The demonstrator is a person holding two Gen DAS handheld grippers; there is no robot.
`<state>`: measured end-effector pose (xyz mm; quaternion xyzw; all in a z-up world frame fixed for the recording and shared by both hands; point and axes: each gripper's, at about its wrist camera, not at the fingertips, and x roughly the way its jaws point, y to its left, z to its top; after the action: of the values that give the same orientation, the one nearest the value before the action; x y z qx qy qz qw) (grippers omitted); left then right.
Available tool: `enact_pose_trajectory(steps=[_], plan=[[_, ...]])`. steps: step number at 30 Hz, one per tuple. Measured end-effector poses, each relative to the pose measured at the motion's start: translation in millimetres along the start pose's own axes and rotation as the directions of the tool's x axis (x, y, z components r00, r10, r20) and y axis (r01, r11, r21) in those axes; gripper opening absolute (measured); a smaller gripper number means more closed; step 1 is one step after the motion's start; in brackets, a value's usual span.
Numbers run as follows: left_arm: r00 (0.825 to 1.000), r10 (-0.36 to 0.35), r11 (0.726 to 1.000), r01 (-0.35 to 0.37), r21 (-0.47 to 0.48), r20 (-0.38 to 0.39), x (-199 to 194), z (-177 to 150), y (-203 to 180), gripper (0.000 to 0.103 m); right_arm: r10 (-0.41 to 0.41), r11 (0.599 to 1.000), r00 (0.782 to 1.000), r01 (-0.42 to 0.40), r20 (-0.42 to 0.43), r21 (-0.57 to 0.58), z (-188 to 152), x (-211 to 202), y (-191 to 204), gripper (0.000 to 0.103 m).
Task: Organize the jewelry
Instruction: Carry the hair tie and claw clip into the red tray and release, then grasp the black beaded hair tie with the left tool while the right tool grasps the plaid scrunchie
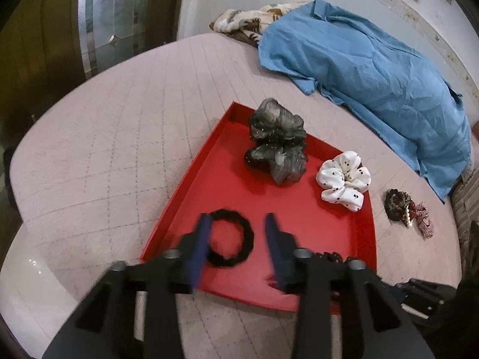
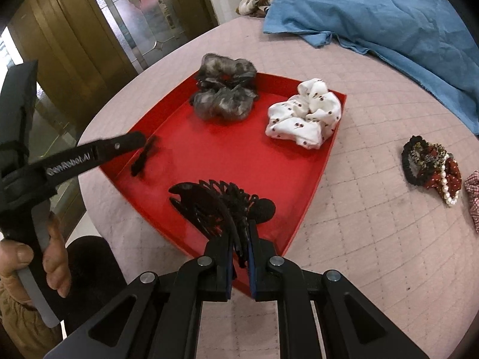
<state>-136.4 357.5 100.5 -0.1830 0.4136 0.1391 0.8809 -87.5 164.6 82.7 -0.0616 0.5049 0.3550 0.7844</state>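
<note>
- Lying on a pink quilted bed cover [image 1: 119,137]: a red tray [image 1: 299,239], with a blue cloth [image 1: 359,68] heaped well behind it and a patterned fabric [image 1: 239,21] peeking out at the cloth's far end.
- Sitting inside the tray at its far side: a grey sheer scrunchie [image 1: 277,140] and, near the right rim, a white dotted scrunchie [image 1: 342,184].
- Resting on the cover just right of the tray, outside it: a small pile of dark scrunchies with a pearl band [image 2: 431,169], and a red checked piece [image 2: 473,200] beside that.
- Lying flat on the tray floor near the front-left corner: a black braided hair tie [image 1: 230,242], nothing crowding it.
- Hovering over that tie, tilting downward: left gripper [image 1: 236,220], jaws parted and straddling the tie without pressing on it, nothing held.
- Gripping the left tool's handle at the left edge of the right wrist view: a hand [image 2: 36,257], fingers curling round the grey grip.
- Pointing steeply down over the tray's near edge: right gripper [image 2: 241,224], jaws pinching narrow on a black claw hair clip [image 2: 215,200], the clip's teeth fanning out above the tray floor.
</note>
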Motion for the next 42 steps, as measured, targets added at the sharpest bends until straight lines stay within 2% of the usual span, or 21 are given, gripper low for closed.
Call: enact_pose_trajectory(steps=[4,6,8,10,11,16,19,24,30,36,42], plan=[[0.999,0.032,0.999,-0.032,0.020,0.019,-15.7,0.2,-6.7,0.043,0.021,1.000,1.000,-0.021,-0.001,-0.008,-5.5,0.4,6.2,0.011],[0.998,0.049,0.998,-0.050,0.031,0.036,-25.5,0.3,-11.1,0.047,0.020,1.000,1.000,-0.020,0.008,-0.018,-7.7,-2.4,8.5,0.012],[0.997,0.058,0.998,-0.060,0.037,0.051,-32.6,0.7,-14.3,0.050,0.026,0.999,0.999,-0.026,0.021,-0.032,-9.4,-7.8,11.1,0.021],[0.996,0.067,0.997,-0.070,0.042,0.065,-39.5,1.1,-17.7,0.053,0.033,0.999,0.999,-0.031,0.042,-0.043,-11.6,-15.6,13.7,0.044],[0.995,0.071,0.996,-0.074,0.045,0.071,-42.7,1.3,-19.8,0.054,0.032,0.998,0.998,-0.029,0.059,-0.052,-13.2,-21.0,15.6,0.046],[0.993,0.082,0.994,-0.088,0.070,0.080,-51.6,-1.0,-34.3,0.056,0.024,0.995,0.994,-0.014,0.102,-0.100,-23.1,-40.2,21.0,0.048],[0.993,0.081,0.991,-0.090,0.102,0.086,-56.4,-3.9,-47.6,0.056,0.014,0.995,0.992,-0.001,0.123,-0.100,-33.5,-52.3,13.5,0.053],[0.993,0.077,0.985,-0.090,0.148,0.089,-58.5,-8.1,-69.8,0.058,-0.031,0.999,0.988,0.036,0.150,-0.034,-54.5,-74.1,-22.7,0.056],[0.997,0.039,0.968,-0.056,0.244,0.070,-56.3,-17.9,-111.9,0.058,-0.110,0.987,0.981,0.089,0.161,0.134,-82.7,-97.5,-90.3,0.057],[0.999,-0.044,0.950,0.038,0.310,0.013,-51.2,-27.2,-152.8,0.058,-0.187,0.953,0.968,0.138,0.167,0.268,-105.6,-115.5,-147.3,0.057],[0.988,-0.144,0.928,0.153,0.339,-0.052,-32.4,-30.1,-197.1,0.058,-0.222,0.919,0.959,0.146,0.175,0.367,-119.5,-128.0,-190.0,0.057]])
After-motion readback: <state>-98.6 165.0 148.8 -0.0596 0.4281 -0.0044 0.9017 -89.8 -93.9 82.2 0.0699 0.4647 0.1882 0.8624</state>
